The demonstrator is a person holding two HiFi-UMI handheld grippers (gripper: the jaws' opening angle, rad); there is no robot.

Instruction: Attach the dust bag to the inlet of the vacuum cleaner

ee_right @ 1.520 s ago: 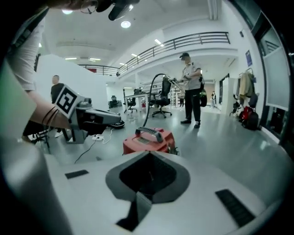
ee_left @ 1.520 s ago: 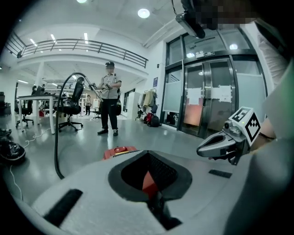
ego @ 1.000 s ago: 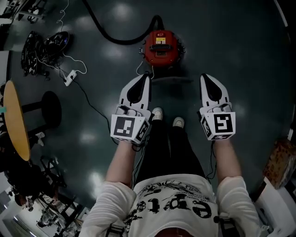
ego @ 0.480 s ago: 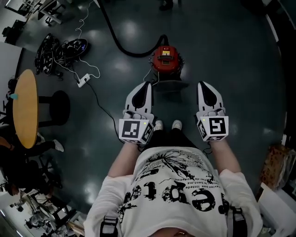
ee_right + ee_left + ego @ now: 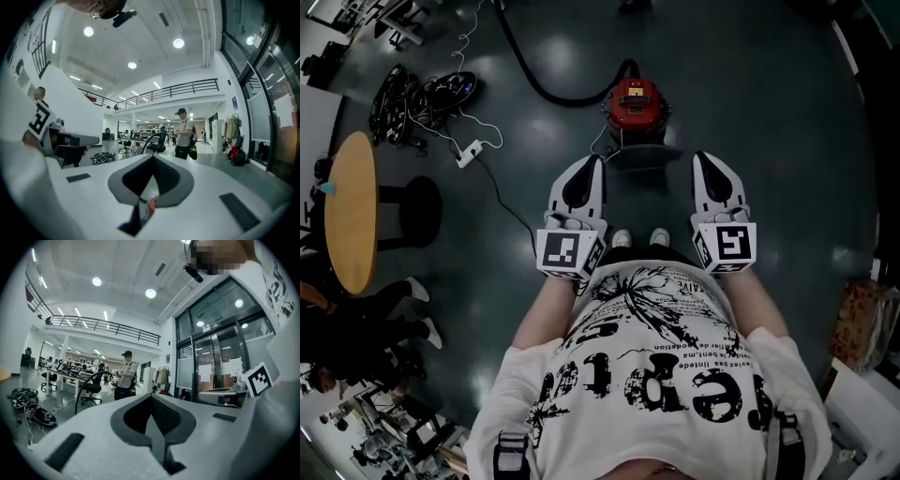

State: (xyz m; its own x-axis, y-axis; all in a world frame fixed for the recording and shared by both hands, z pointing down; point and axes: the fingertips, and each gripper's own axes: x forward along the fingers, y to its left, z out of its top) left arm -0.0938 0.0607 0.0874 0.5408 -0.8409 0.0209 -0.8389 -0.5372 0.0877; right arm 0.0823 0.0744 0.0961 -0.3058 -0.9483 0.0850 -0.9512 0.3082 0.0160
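Observation:
The red vacuum cleaner (image 5: pixel 636 103) stands on the dark floor ahead of my feet, and its black hose (image 5: pixel 548 89) curves away to the upper left. A dark flat piece (image 5: pixel 639 156) lies just in front of it; I cannot tell what it is. I make out no dust bag. My left gripper (image 5: pixel 592 161) and right gripper (image 5: pixel 703 159) are held level, side by side, high above the floor on either side of the vacuum. Both are shut with nothing between the jaws, as the left gripper (image 5: pixel 151 395) and right gripper (image 5: pixel 153 157) show in their own views.
A round wooden table (image 5: pixel 349 211) and a black stool (image 5: pixel 412 214) stand at the left. A power strip (image 5: pixel 470 153) with white cable and a heap of cables (image 5: pixel 417 94) lie beyond. A person (image 5: pixel 124 373) stands across the hall. A box (image 5: pixel 862 323) sits far right.
Both grippers have risen together with the head camera. The vacuum now looks smaller and farther below. Both jaws stayed shut.

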